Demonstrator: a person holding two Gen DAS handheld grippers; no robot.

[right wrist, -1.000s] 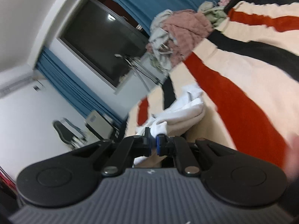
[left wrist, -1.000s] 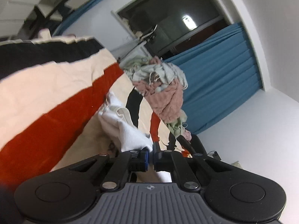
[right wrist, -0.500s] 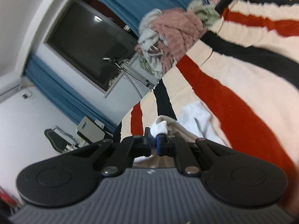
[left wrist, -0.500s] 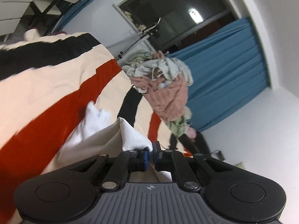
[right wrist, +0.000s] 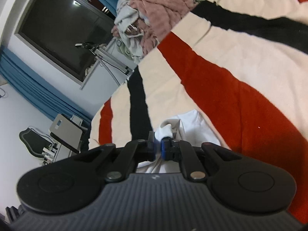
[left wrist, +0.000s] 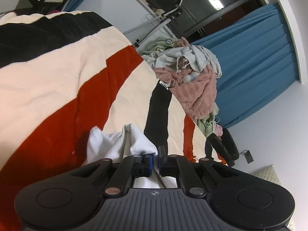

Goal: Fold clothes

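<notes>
No writing, brand, number or sign can be read anywhere here. The nearest thing to a mark is a small round emblem moulded into the ribbed grey body of each handheld tool, and it carries no letters. A pale green cloth (left wrist: 163, 43) in the laundry heap has small printed patches, too blurred to make out.
</notes>
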